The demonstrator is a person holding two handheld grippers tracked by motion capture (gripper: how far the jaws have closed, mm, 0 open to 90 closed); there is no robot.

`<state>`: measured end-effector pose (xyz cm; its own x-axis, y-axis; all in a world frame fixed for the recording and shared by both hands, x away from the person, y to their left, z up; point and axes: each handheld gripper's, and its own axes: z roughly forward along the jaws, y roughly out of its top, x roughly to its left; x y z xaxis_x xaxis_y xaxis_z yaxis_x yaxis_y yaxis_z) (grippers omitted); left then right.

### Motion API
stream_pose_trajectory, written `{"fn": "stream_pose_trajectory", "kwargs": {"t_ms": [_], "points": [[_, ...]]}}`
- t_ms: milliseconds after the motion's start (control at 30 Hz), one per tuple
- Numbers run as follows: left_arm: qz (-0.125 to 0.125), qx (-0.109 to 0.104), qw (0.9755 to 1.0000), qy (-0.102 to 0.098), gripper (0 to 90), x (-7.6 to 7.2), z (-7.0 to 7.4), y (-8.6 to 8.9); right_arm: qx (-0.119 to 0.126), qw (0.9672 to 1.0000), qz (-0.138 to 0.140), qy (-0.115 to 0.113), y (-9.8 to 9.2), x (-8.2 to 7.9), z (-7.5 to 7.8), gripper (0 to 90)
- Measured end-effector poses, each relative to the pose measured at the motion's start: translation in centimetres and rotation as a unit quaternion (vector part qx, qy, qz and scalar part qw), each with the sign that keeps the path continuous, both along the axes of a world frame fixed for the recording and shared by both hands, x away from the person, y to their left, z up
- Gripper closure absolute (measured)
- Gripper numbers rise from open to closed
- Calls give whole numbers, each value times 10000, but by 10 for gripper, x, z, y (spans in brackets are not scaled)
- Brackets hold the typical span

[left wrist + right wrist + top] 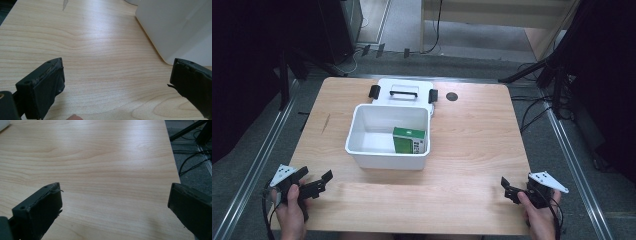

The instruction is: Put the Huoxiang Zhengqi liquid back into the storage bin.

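Wooden table [472, 145]: white bin [362, 145] holds green box [409, 140].

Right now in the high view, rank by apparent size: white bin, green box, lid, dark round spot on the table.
1. White bin, the largest.
2. Lid behind the bin; its near edge is partly hidden, so its true extent is unsure.
3. Green box inside the bin.
4. Dark round spot, the smallest.
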<state>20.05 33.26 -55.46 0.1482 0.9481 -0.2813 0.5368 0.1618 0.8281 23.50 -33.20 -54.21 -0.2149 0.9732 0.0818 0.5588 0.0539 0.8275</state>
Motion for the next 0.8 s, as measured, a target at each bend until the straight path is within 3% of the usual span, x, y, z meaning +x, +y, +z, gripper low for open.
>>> {"fn": "stream_pose_trajectory", "kwargs": {"t_ms": [700,800], "points": [[8,-13,10000,6,0,0,0,0,-22,9999,-63,-113,-13,-23,-5,0],[4,-4,10000,19,0,0,0,0,78,9998,-87,-180,-14,-26,-5,0]]}}
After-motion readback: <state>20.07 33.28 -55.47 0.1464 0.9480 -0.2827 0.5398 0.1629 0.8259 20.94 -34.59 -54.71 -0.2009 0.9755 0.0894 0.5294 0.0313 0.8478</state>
